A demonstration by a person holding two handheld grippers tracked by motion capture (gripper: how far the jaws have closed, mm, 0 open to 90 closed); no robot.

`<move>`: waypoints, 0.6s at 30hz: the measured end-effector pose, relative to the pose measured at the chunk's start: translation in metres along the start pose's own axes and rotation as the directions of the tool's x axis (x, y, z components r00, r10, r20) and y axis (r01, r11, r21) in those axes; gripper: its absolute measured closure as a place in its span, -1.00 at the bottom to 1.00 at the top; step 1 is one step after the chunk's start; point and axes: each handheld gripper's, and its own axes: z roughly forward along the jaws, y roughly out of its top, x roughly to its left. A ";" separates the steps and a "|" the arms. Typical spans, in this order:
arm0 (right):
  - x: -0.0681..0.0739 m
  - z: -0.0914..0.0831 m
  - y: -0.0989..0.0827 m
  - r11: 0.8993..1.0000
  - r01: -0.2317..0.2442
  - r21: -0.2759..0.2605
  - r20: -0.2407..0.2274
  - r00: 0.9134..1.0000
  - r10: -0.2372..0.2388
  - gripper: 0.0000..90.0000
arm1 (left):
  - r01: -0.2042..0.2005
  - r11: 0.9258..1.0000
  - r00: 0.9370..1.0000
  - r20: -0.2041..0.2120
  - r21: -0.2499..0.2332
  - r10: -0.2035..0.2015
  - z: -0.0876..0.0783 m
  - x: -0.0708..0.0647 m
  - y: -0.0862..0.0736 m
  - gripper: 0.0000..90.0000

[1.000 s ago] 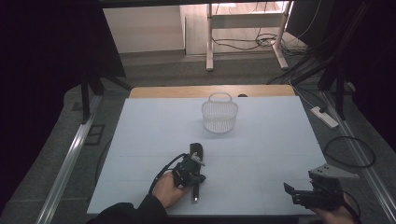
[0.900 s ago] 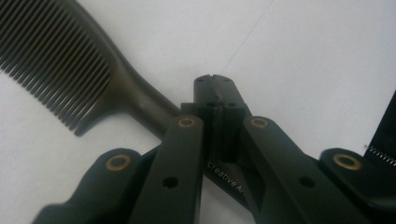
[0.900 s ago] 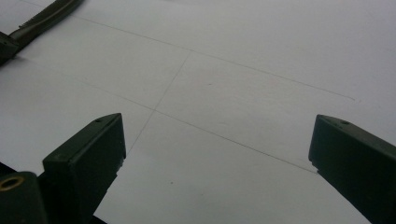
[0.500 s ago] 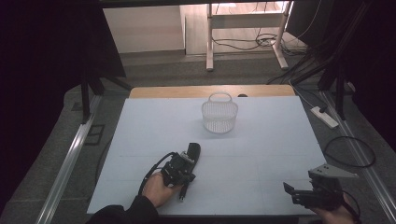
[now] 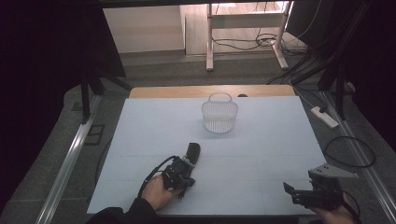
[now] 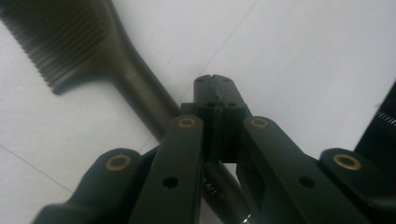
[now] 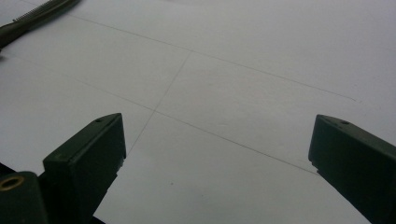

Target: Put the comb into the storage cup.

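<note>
Left gripper point(image 6: 215, 84): the two black jaws are closed tip to tip with nothing between them, poised directly above the handle of a black plastic comb point(image 6: 98, 60) that lies flat on the white table point(image 5: 261, 140); whether the tips touch the handle cannot be told. In the left gripper view the comb's handle runs under the jaws and its toothed head extends up and to the left. In the high view the left gripper point(image 5: 183, 173), held in the person's left hand point(image 5: 156, 192), sits near the front edge of the table, left of centre, with the comb point(image 5: 192, 152) projecting just beyond it toward the far side. Right gripper point(image 7: 217, 154): jaws spread wide and empty over bare table; in the high view it point(image 5: 290, 190) rests at the front right corner. A white wire basket with a handle point(image 5: 219, 113) stands upright near the far edge, well apart from the comb.
</note>
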 end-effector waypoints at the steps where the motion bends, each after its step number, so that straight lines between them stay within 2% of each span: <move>1: 0.000 0.000 0.000 1.000 0.000 0.000 0.000 1.000 0.000 -0.90 | -0.002 1.000 1.000 -0.003 -0.003 0.002 0.000 0.000 -0.001 0.98; 3: 0.000 0.000 0.000 1.000 0.002 0.000 0.000 1.000 -0.002 -0.90 | 0.002 1.000 1.000 -0.007 0.000 -0.002 -0.001 0.000 -0.001 0.98; 5: 0.000 0.000 0.000 1.000 0.003 0.000 0.000 1.000 -0.003 -0.90 | 0.012 1.000 0.999 -0.032 0.005 -0.012 -0.003 0.003 -0.004 0.98; 8: 0.000 0.000 0.000 1.000 0.001 -0.001 0.000 1.000 -0.001 -0.90 | 0.030 1.000 0.999 -0.034 0.005 -0.030 -0.005 0.007 -0.007 0.98; 18: 0.000 0.000 0.000 1.000 0.001 -0.001 -0.002 1.000 -0.001 -0.90 | 0.089 0.996 0.993 -0.075 0.001 -0.089 -0.014 0.031 -0.015 0.98</move>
